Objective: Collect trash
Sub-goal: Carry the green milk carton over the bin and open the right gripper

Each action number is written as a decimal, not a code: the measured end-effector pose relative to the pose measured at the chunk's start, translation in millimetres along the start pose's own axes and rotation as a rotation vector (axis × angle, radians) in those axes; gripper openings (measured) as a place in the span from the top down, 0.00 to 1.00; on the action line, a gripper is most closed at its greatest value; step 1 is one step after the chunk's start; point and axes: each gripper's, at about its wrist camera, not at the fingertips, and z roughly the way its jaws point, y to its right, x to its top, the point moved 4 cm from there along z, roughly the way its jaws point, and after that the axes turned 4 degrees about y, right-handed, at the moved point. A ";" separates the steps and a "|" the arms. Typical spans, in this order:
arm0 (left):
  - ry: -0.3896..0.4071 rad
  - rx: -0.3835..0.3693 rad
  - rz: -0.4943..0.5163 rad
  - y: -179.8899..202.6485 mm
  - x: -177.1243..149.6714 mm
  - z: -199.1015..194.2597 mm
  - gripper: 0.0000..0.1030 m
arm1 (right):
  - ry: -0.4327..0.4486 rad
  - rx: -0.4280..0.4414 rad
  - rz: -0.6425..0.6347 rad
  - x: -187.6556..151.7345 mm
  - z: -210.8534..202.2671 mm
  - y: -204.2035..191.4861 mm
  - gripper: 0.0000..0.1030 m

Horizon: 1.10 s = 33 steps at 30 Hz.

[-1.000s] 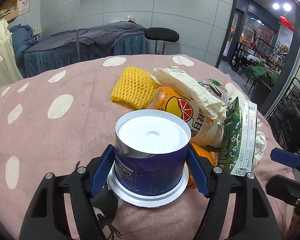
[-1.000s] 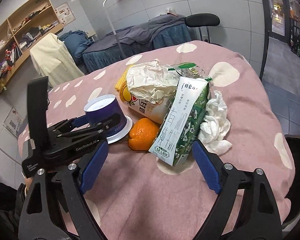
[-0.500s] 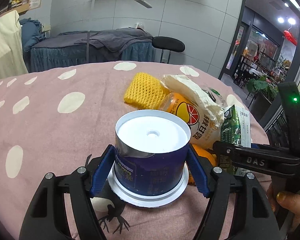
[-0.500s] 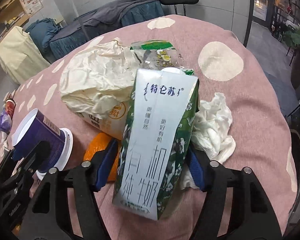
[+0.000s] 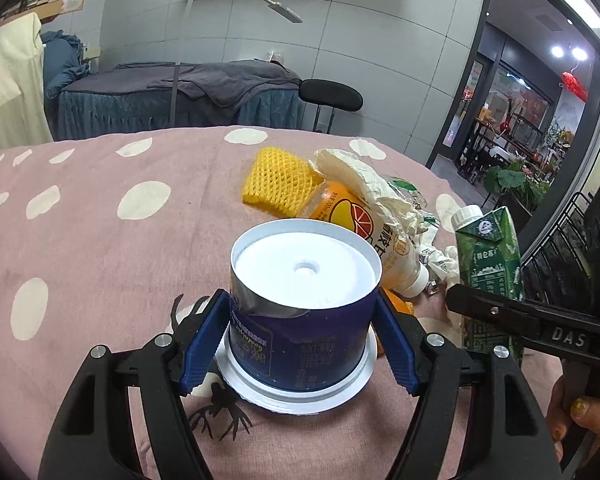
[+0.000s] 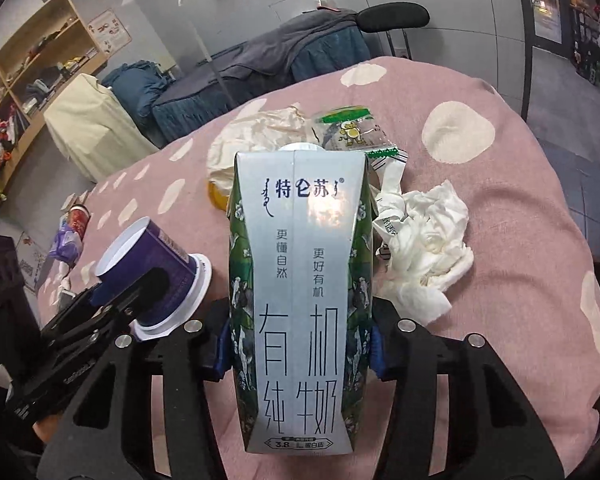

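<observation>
While your left gripper (image 5: 302, 344) sits clamped on the upturned blue cup (image 5: 304, 300), blue pads pressed to either side of its wall just above the white rim on the pink spotted cloth (image 5: 100, 248), your right gripper (image 6: 298, 346) is the one to watch: its jaws have just been closing and now hug the milk carton (image 6: 300, 280) between them, pads against its two narrow green flanks low down on the body. The carton stands upright, long axis rising away from the jaws, its white cap at the top and its printed silver face turned straight at your right camera. It's dead centre between the right jaws, so the left hand has no claim on it. From the left camera you see the carton just off to the right of the cup, with the right gripper's arm crossing in front. Behind it lie the orange juice bottle (image 5: 364, 232) on its side with crumpled paper (image 5: 364, 184) draped over it, the yellow foam net (image 5: 276, 182) beyond, and a wad of tissue (image 6: 428, 248) just right of the carton. By my reading, a straight lift keeps that tall carton from tipping; the cup is squat and well held.
</observation>
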 end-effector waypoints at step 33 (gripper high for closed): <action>0.060 -0.291 0.227 190.6 -26.5 -40.6 0.32 | 0.323 -0.362 0.311 -85.8 -184.3 199.6 0.51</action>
